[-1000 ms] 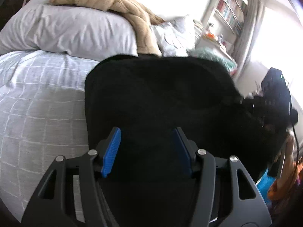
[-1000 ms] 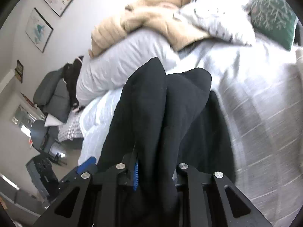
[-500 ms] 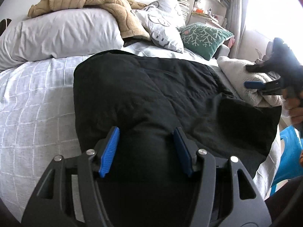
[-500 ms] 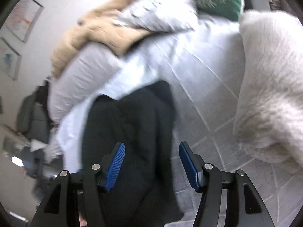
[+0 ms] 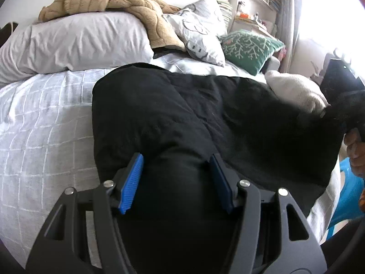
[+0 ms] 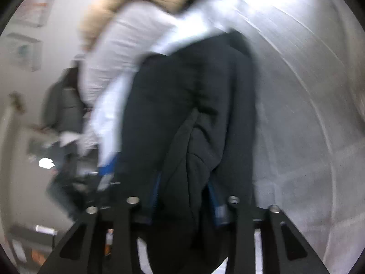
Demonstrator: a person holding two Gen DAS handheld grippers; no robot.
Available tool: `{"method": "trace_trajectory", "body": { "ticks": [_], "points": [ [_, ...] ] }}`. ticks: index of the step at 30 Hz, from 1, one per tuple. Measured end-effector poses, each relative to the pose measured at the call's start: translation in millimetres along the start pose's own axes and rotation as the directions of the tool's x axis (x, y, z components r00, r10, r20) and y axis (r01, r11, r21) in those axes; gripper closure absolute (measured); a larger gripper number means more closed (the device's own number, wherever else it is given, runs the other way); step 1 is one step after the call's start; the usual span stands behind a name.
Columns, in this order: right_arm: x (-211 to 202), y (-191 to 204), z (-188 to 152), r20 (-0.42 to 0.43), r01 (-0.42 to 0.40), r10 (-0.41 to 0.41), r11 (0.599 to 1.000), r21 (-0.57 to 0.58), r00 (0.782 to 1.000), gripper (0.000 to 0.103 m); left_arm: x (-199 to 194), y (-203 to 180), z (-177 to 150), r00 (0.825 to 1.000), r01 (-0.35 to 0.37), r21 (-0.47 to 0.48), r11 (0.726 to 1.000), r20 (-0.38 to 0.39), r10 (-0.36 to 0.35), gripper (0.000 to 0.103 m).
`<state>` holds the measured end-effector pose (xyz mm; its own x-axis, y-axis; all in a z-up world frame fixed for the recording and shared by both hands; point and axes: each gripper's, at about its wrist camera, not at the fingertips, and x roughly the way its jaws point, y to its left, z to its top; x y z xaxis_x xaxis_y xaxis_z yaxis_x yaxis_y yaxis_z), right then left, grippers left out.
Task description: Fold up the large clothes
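Both claws pinch the black garment [image 5: 173,118] on the bed [image 5: 45,123]: left claw [image 5: 175,178] wide on a thick bunch, right claw [image 6: 184,196] just closing on a fold, which may slip from a shallow bite.

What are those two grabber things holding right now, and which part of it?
Both hold the black garment. The right gripper, whose jaws have just been closing, pinches a bunched fold of its edge; the left gripper has a thick bunch between its fingers.

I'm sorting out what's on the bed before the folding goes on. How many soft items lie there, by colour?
Black: 1, black garment
Tan: 1, tan blanket
White or grey: 2, white pillow, printed cushion
Green: 1, green cushion
Cream: 1, cream throw
Total: 6
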<state>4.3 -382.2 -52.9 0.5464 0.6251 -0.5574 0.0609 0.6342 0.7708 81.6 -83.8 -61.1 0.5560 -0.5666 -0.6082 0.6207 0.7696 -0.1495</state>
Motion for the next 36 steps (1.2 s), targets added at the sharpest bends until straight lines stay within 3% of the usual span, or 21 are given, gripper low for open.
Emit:
{"method": "trace_trajectory", "body": {
  "ticks": [3,4,5,7,8,11,13,14,16,19,21,23,26,28,30,33,36],
  "points": [
    [-16,-19,6,0.057,-0.13,0.127,0.99,0.06,0.99,0.075,-3,1,-1,0.999,0.051,-0.036,0.998,0.02,-0.05,0.037],
    [-17,-34,7,0.054,-0.129,0.124,0.986,0.109,0.991,0.075,-3,-1,-1,0.998,0.059,-0.038,0.998,0.018,-0.058,0.037],
    [-16,-43,2,0.042,-0.103,0.098,0.984,0.145,0.994,0.076,-1,-5,-3,0.998,0.057,-0.02,0.998,0.015,-0.057,0.036],
    [-5,-69,-2,-0.023,0.051,-0.047,0.976,0.214,0.999,0.074,1,-17,-7,0.999,0.048,0.04,0.998,0.009,-0.049,0.036],
    [4,-73,-7,-0.055,0.143,-0.135,0.968,0.208,0.989,0.07,3,-24,-10,1.0,0.027,0.082,0.996,0.009,-0.028,0.036],
    [-4,-54,-5,-0.038,0.249,-0.246,0.954,0.165,0.968,0.058,3,-33,-7,1.0,-0.01,0.123,0.992,-0.003,0.01,0.035],
    [-14,-28,-4,0.033,0.351,-0.356,0.931,0.101,0.934,0.054,-5,-26,8,1.0,0.014,0.088,0.996,-0.024,-0.012,0.035],
    [-21,-5,-3,0.118,0.448,-0.45,0.893,0.047,0.885,0.052,-8,-23,12,1.0,0.016,0.077,0.997,-0.016,-0.015,0.035],
    [-25,33,2,0.273,0.556,-0.531,0.831,-0.02,0.802,0.051,-18,-15,29,1.0,-0.008,0.058,0.998,0.031,0.006,0.035],
    [-16,71,15,0.439,0.58,-0.494,0.811,-0.078,0.75,0.051,-17,-5,62,0.993,-0.082,0.056,0.995,0.084,0.077,0.035],
    [6,81,28,0.489,0.589,-0.476,0.802,-0.098,0.731,0.051,-2,1,85,0.993,-0.094,0.029,0.995,0.078,0.092,0.035],
    [35,92,45,0.505,0.579,-0.454,0.807,-0.115,0.734,0.051,23,8,101,0.993,-0.111,0.006,0.994,0.04,0.111,0.035],
    [77,78,68,0.488,0.59,-0.475,0.801,-0.105,0.732,0.051,68,19,110,0.989,-0.143,-0.02,0.989,-0.033,0.142,0.035],
    [90,57,67,0.458,0.64,-0.541,0.763,-0.085,0.705,0.051,108,31,106,0.972,-0.197,-0.018,0.98,-0.131,0.193,0.035],
    [92,37,65,0.448,0.644,-0.558,0.763,-0.054,0.698,0.052,133,48,101,0.963,-0.206,-0.058,0.977,-0.192,0.192,0.032],
    [89,-1,67,0.408,0.562,-0.519,0.827,0.018,0.751,0.056,151,61,96,0.959,-0.207,-0.099,0.973,-0.22,0.181,0.025],
    [88,-30,69,0.376,0.495,-0.488,0.865,0.085,0.788,0.065,166,59,89,0.95,-0.22,-0.087,0.971,-0.244,0.194,0.022]
  ]
}}
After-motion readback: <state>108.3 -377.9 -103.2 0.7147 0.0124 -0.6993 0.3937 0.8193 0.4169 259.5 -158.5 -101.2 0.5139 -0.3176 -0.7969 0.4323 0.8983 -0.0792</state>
